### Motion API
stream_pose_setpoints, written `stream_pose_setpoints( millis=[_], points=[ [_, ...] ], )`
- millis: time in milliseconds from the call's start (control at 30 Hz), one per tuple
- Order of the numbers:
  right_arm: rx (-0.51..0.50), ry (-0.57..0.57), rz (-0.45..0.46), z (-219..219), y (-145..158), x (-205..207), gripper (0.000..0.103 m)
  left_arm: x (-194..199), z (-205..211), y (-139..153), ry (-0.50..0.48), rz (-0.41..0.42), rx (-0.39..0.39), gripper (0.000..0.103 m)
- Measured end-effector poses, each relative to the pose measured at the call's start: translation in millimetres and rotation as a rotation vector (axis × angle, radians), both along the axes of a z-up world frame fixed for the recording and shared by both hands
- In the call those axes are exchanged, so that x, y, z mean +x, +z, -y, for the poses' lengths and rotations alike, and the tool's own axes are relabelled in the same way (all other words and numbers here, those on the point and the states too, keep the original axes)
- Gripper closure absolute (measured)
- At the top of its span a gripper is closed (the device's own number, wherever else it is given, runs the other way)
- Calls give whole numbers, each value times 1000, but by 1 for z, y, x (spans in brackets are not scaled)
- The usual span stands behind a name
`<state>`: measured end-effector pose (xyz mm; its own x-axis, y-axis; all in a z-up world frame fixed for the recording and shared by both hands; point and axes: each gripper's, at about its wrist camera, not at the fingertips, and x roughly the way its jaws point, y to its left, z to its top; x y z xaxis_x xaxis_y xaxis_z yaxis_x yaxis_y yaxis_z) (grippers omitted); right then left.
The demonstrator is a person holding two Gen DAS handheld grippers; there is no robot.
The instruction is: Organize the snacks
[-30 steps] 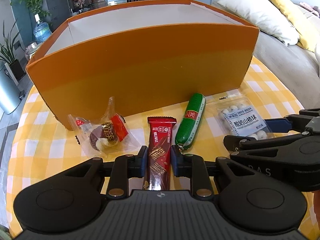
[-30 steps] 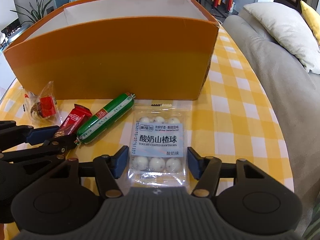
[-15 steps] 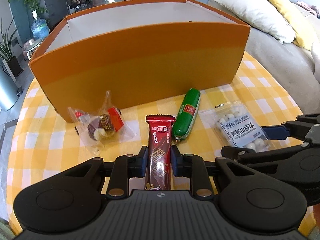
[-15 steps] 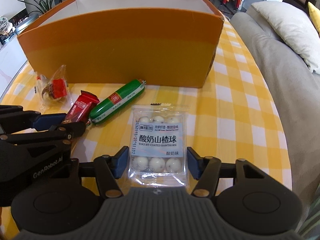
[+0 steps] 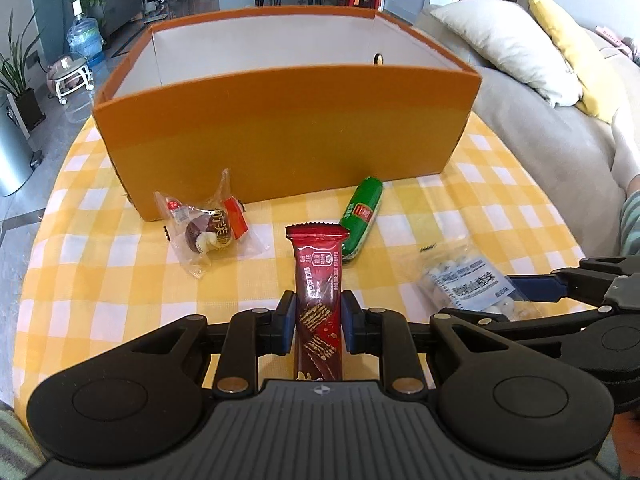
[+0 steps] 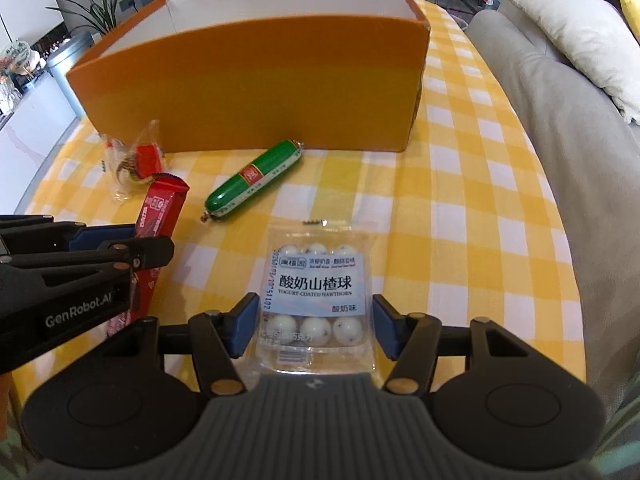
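Observation:
My left gripper [image 5: 319, 322] is shut on a red wafer bar [image 5: 319, 280] and holds it above the yellow checked cloth. My right gripper [image 6: 314, 330] is shut on a clear pack of yogurt hawthorn balls [image 6: 316, 292], also lifted. The red bar [image 6: 160, 208] and left gripper show at the left of the right wrist view. The ball pack [image 5: 466, 278] shows at the right of the left wrist view. A green sausage [image 5: 362, 218] and a clear-wrapped chocolate snack [image 5: 210, 228] lie in front of the open orange box [image 5: 280, 132].
The table with the yellow checked cloth [image 5: 100, 272] is round. A grey sofa [image 6: 560, 112] with cushions runs along its right side. Plants, a water bottle and a bin stand on the floor at the left.
Both grippers have risen and drawn back with their snacks. The box, sausage and chocolate snack now look farther away and more of the box's inside shows.

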<state>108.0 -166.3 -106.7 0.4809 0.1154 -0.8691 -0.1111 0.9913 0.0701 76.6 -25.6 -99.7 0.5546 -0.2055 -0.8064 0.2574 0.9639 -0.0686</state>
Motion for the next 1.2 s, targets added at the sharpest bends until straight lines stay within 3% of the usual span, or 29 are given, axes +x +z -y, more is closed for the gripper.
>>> stream_pose_setpoints(
  millis=[300,667,1000,1200],
  points=[
    [33,14,82,-1,28,-16,46,-9,-2,27,18,45,-37,78],
    [37,42,217,-6,72,-17,46,9,-13,70,51,100,-73,78],
    [56,63,296,-11,114,17,46,52,-14,109,8,148,-53,78],
    [50,82,321,-21,129,52,46,81,-18,118,0,157,-20,78]
  ],
)
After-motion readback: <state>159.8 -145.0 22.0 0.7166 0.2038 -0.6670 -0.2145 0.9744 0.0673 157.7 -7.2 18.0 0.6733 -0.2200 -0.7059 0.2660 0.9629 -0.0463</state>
